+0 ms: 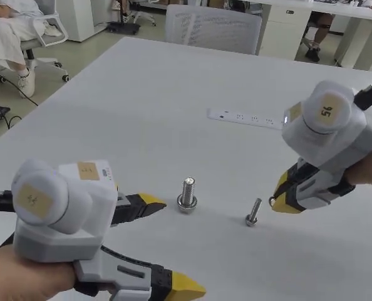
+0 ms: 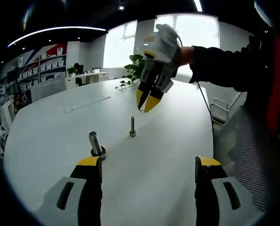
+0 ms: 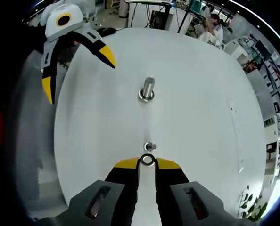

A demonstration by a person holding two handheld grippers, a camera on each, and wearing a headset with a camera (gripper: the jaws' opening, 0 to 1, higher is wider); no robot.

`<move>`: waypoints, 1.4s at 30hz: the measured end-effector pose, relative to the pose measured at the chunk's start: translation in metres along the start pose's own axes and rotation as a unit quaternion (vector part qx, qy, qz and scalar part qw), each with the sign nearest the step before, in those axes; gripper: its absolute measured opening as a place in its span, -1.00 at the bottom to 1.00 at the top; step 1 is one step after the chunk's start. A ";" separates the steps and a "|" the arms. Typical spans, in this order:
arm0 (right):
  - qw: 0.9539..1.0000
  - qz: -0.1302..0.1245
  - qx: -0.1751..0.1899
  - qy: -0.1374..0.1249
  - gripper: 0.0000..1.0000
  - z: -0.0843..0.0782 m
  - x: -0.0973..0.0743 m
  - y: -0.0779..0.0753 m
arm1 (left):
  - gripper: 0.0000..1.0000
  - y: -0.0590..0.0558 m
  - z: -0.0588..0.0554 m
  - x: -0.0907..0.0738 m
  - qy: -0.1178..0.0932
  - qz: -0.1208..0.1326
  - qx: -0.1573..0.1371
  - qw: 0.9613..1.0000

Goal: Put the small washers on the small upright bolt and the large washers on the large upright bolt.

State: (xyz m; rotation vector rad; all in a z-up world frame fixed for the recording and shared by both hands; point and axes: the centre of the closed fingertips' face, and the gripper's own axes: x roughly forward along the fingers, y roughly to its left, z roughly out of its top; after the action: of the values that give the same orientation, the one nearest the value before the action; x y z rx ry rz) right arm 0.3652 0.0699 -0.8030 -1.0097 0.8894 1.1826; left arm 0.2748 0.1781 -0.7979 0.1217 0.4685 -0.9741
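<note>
- Right hand-held gripper (image 3: 148, 164): jaws almost closed, small washer (image 3: 148, 160) pinched btwn yellow tips.
- In head view, held up off worktop (image 1: 142, 113), tips pointing down & left.
- Small bolt (image 3: 150, 146): upright on worktop, just ahead of right tips and a bit lower. Washer not on it yet.
- Big bolt (image 3: 147, 88): upright too, farther ahead of right hand-held gripper, past small bolt. Big washer (image 3: 146, 97) round its foot.
- Left hand-held gripper (image 2: 148, 162): jaws wide open, nothing held, low over worktop.
- From left gripper view, big bolt just ahead of one jaw tip; small bolt farther out, near middle.
- Right hand-held gripper hangs above small bolt there, a little to the side.
- Power strip (image 1: 245, 118): flat on worktop, well past both hand-held grippers.
</note>
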 end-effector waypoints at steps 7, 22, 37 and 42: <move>1.000 0.000 -0.010 0.000 -0.73 0.006 0.001 -0.005 | 0.61 0.000 0.000 0.000 0.001 0.000 0.000 1.000; 1.000 0.014 -0.021 0.009 -0.73 0.011 0.014 -0.008 | 0.61 0.002 -0.002 0.000 0.002 0.001 -0.005 1.000; 0.999 0.022 -0.021 0.015 -0.73 0.010 0.021 -0.009 | 0.61 0.002 -0.004 -0.001 0.003 0.003 -0.007 1.000; 0.999 0.024 -0.021 0.016 -0.73 0.009 0.023 -0.009 | 0.61 0.003 -0.004 -0.001 0.004 0.003 -0.008 1.000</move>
State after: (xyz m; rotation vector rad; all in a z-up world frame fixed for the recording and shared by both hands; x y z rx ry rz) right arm 0.3783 0.0848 -0.8198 -1.0477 0.9215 1.2325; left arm 0.2755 0.1814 -0.8016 0.1124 0.4824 -0.9642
